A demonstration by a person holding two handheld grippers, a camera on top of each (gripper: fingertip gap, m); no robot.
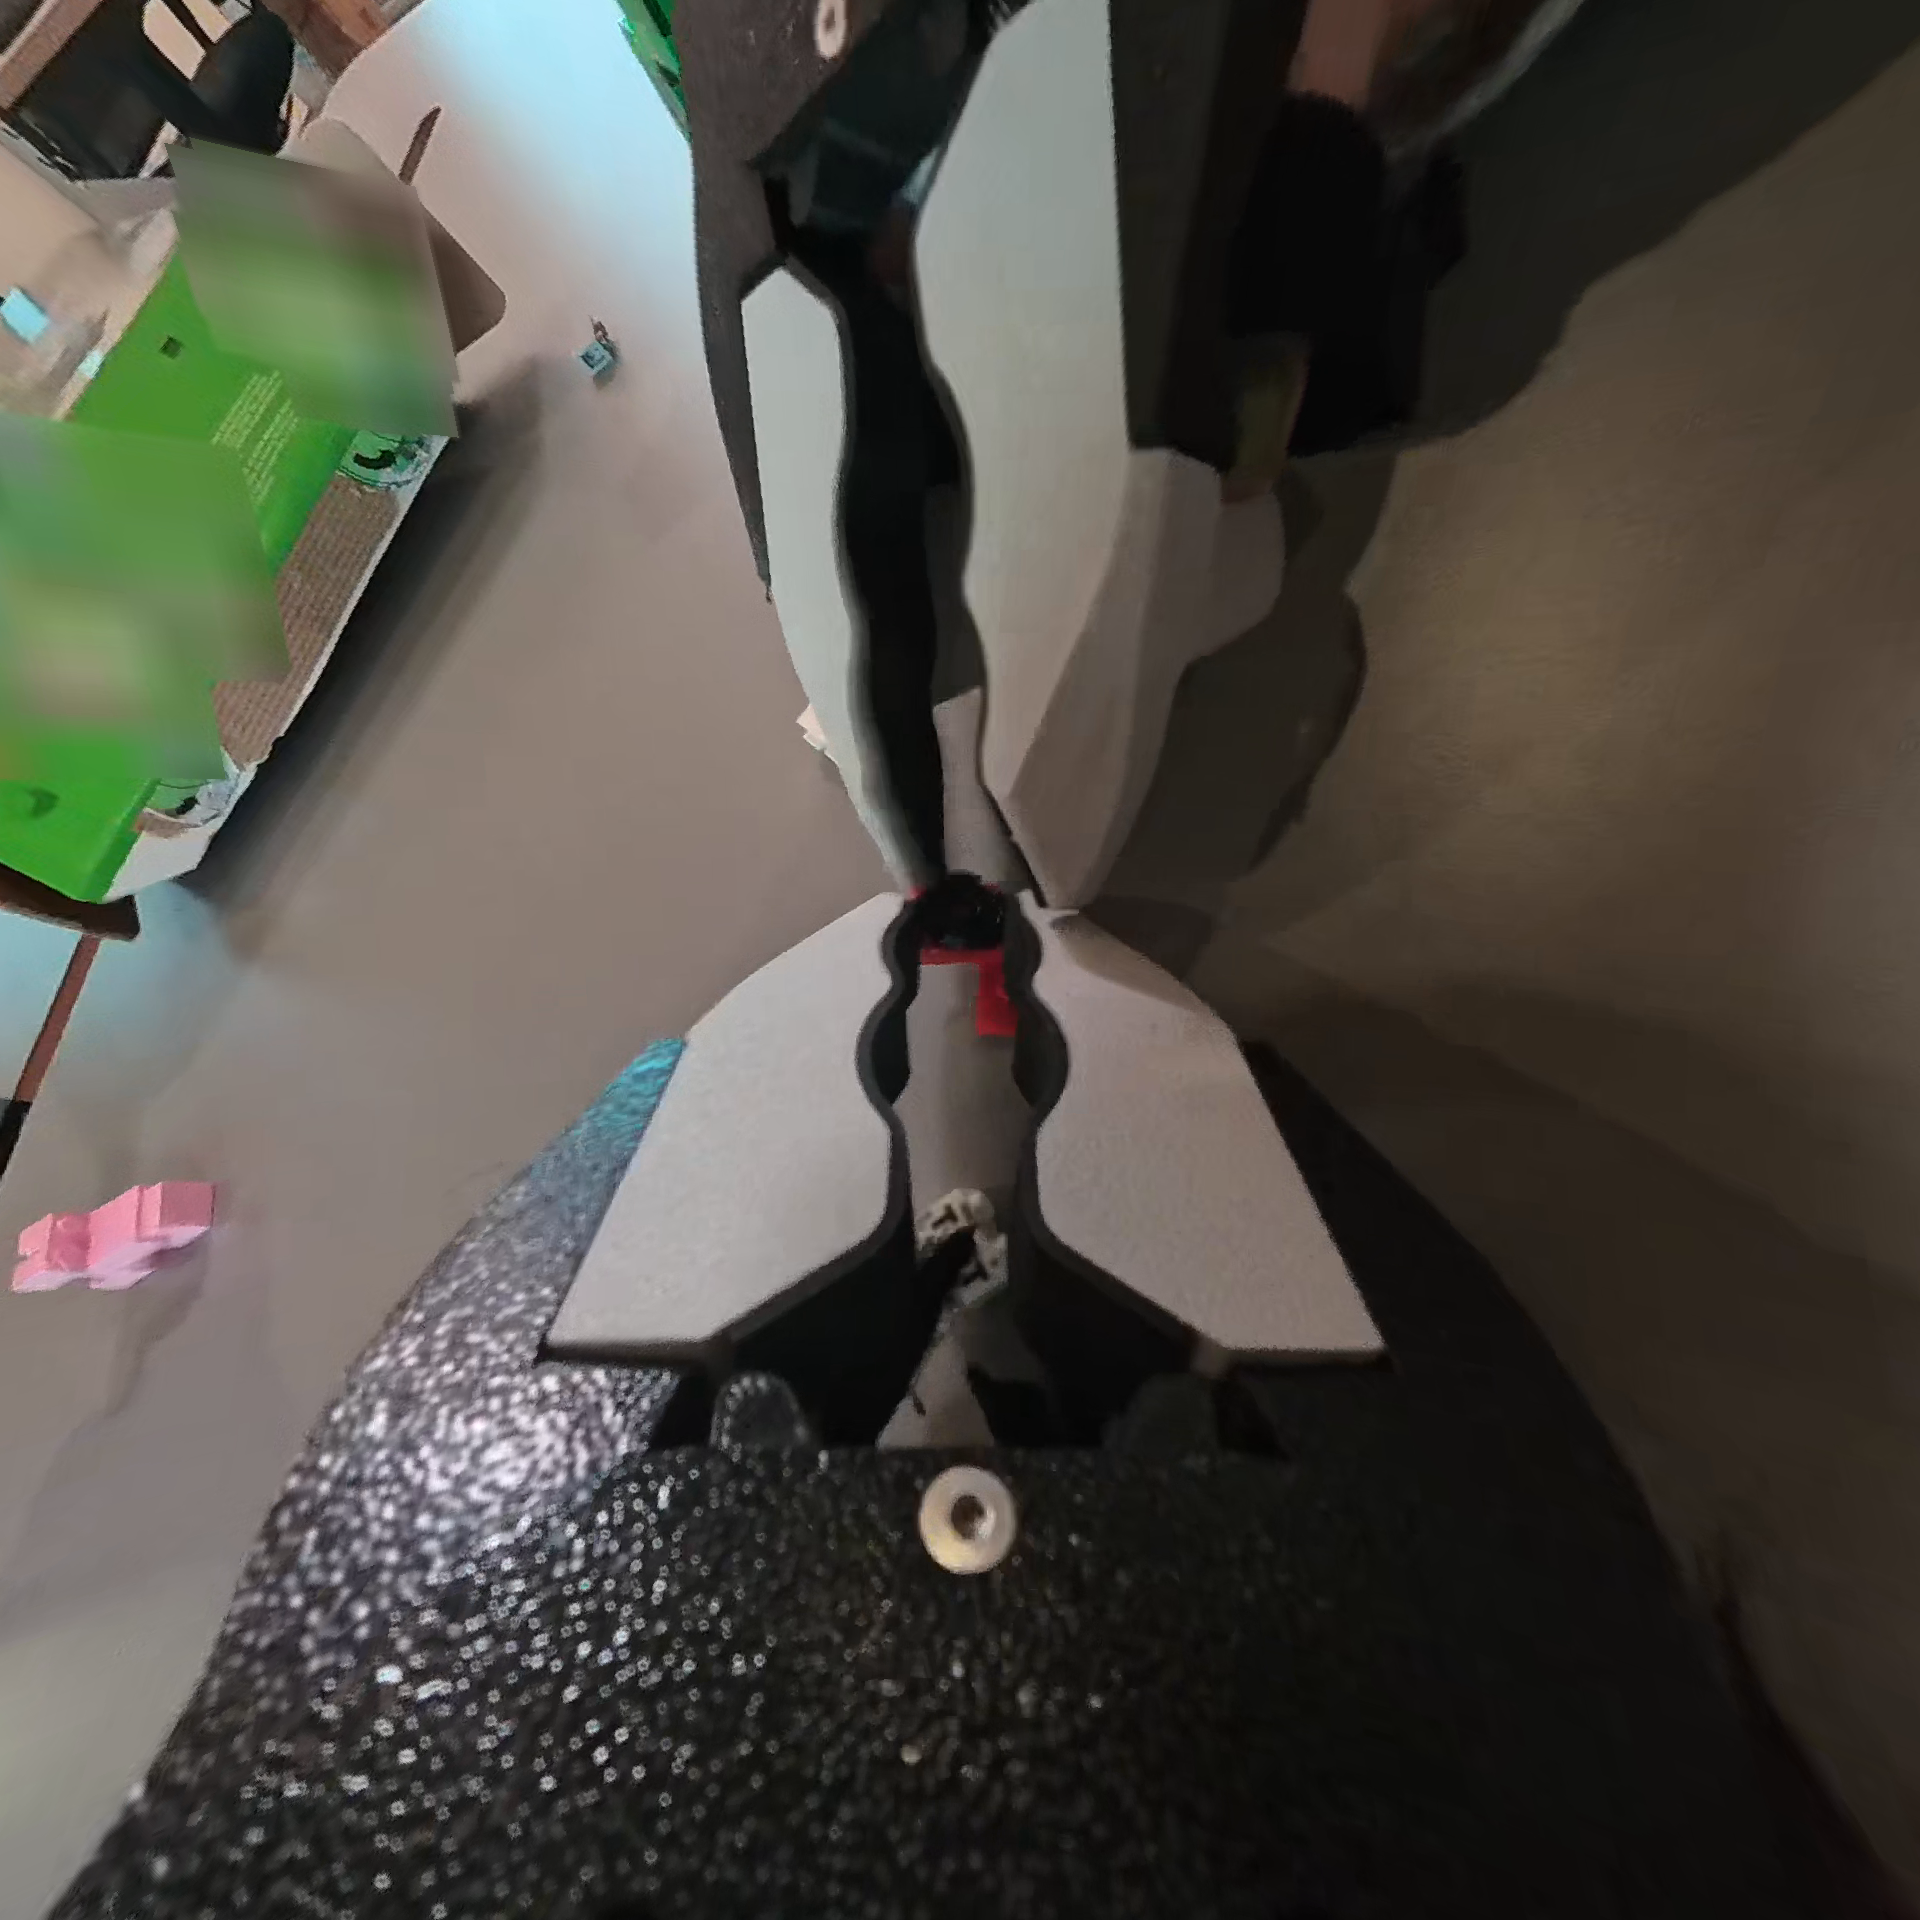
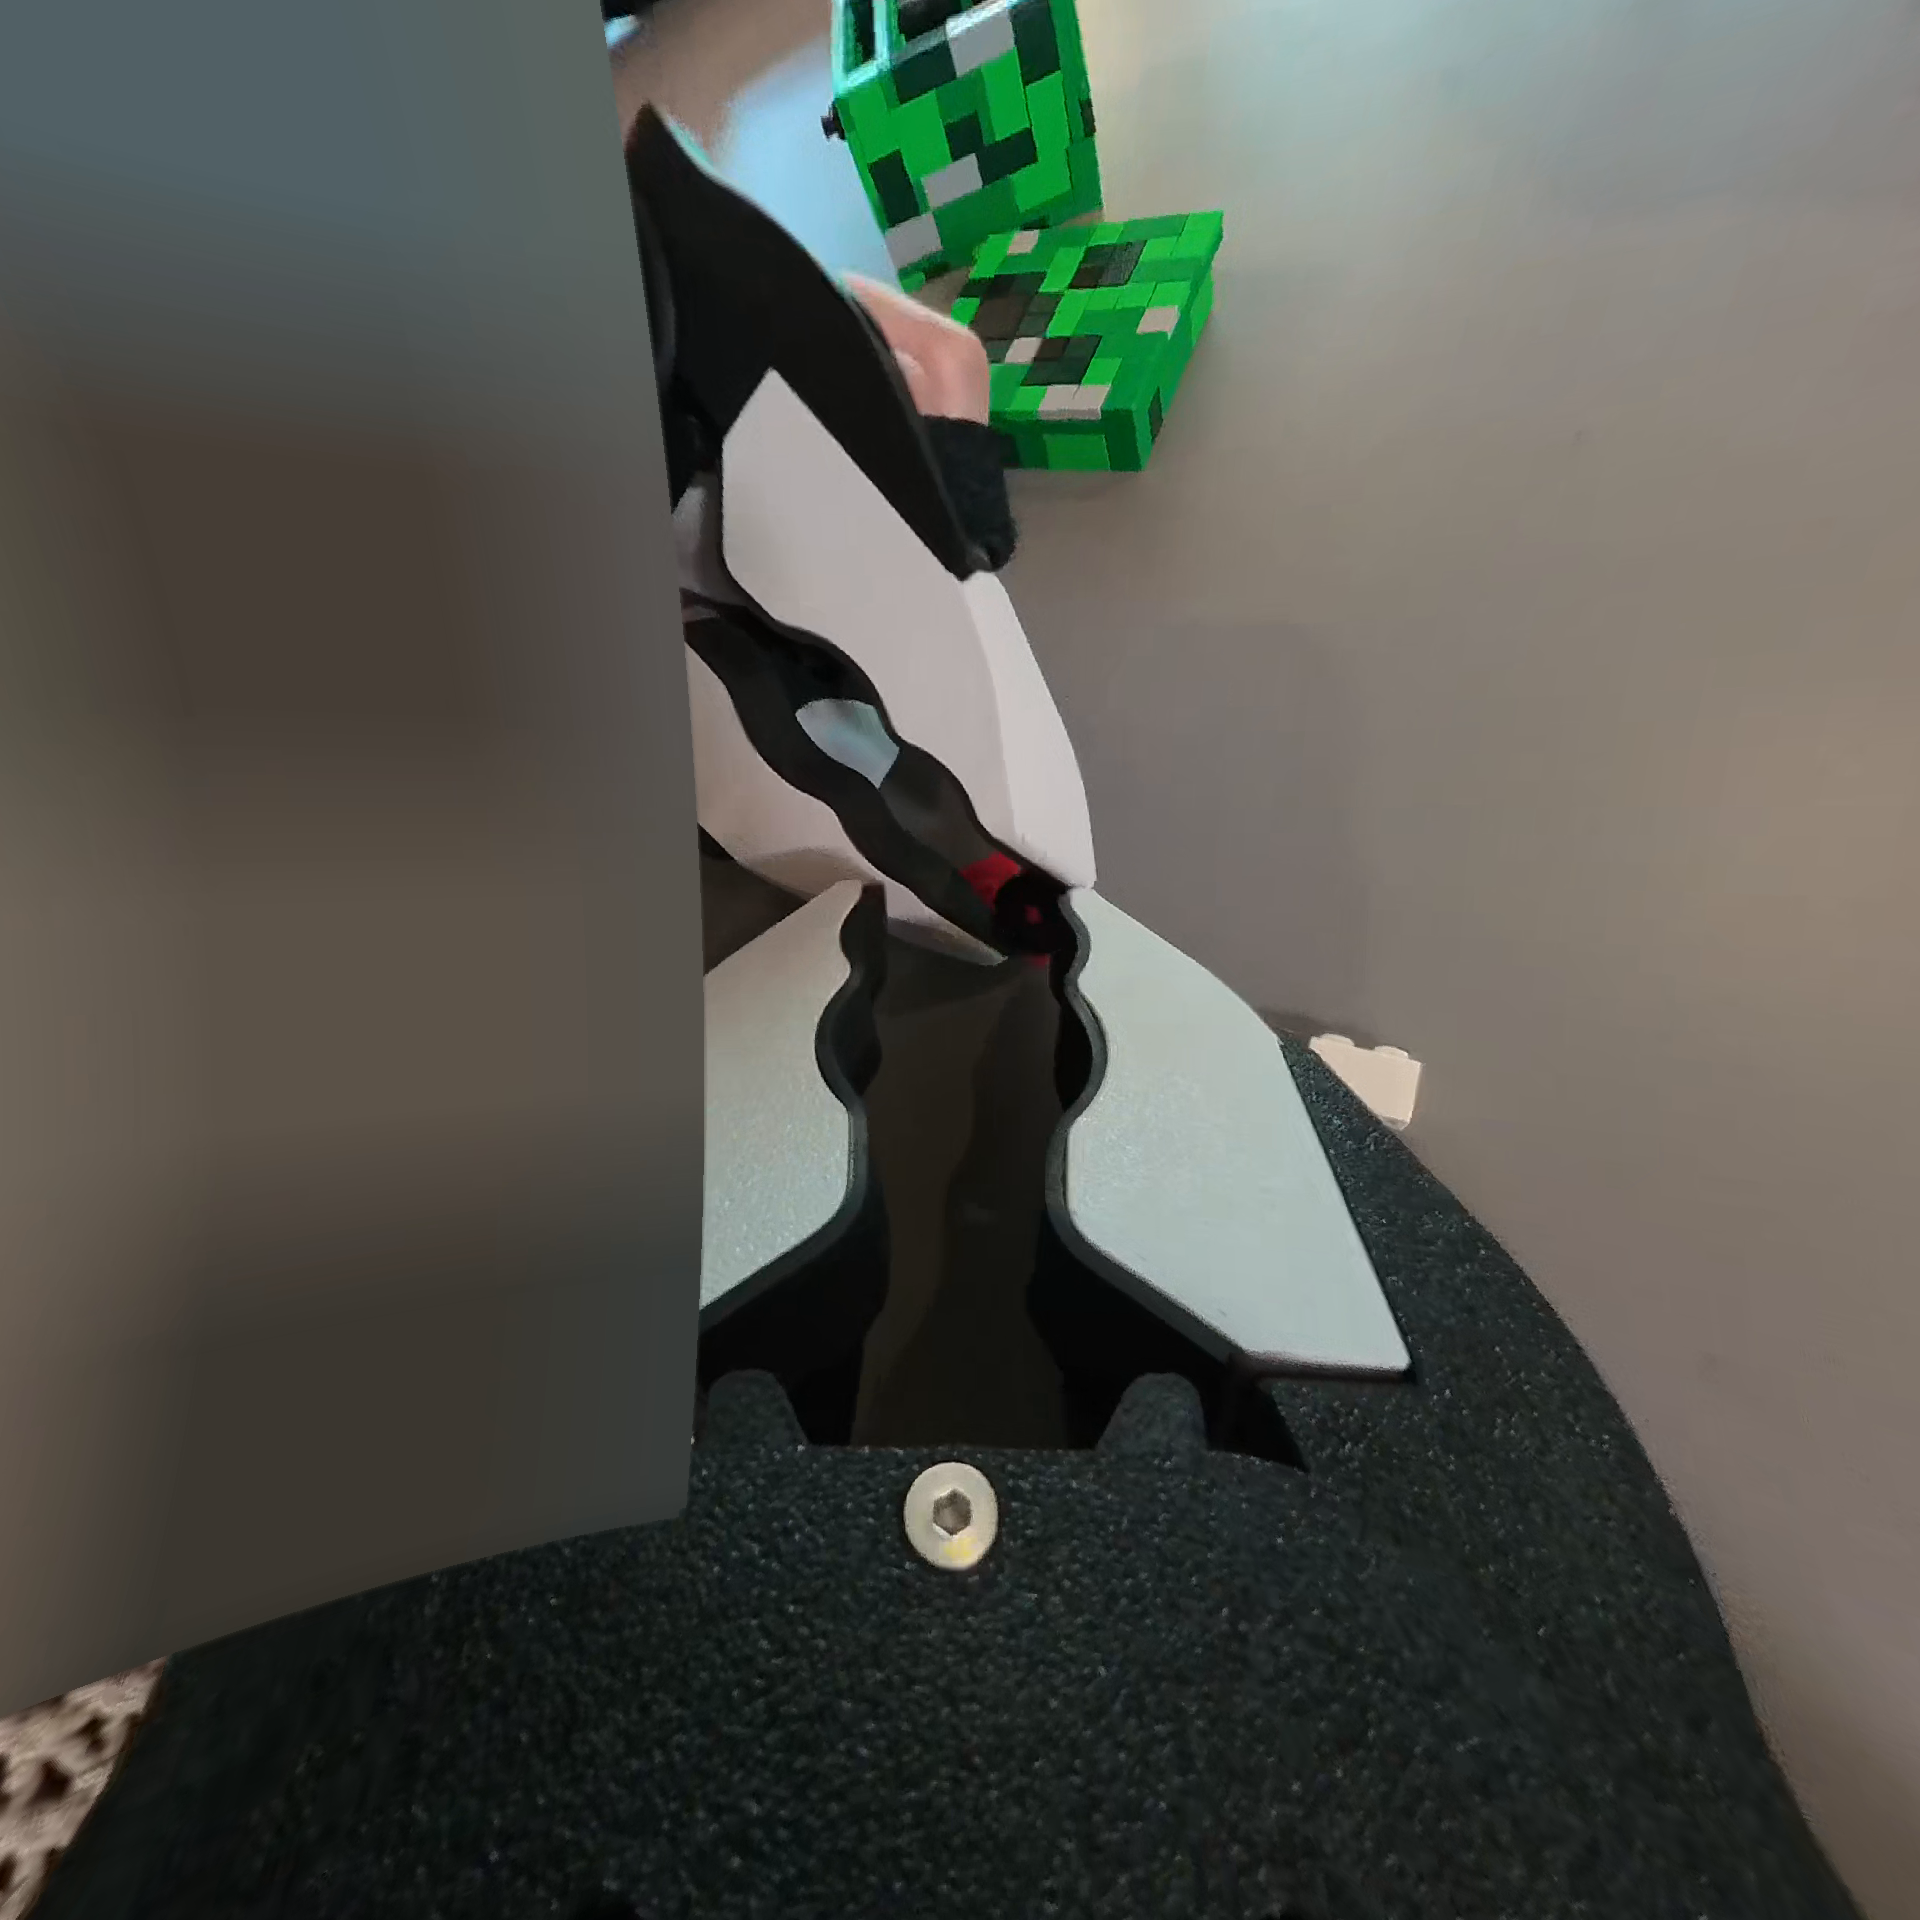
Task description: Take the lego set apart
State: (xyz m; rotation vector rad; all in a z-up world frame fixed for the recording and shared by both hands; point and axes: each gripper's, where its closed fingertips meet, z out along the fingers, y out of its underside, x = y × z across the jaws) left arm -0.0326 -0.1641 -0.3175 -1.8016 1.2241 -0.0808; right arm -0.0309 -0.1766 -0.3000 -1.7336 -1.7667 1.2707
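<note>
A small black and red lego piece is held up between both grippers, tip to tip. My left gripper comes from below in its own view and is shut on the piece. My right gripper comes down from above and is nearly closed on the same piece. In the right wrist view the piece sits at my right gripper's tips, with the left gripper reaching in from the upper left. A large green pixel-pattern block and a flat green one stand behind on the grey table.
A green box lies at the left. A pink piece and a small teal piece lie on the grey table. A small grey part shows between my left fingers. A white brick lies beside my right gripper.
</note>
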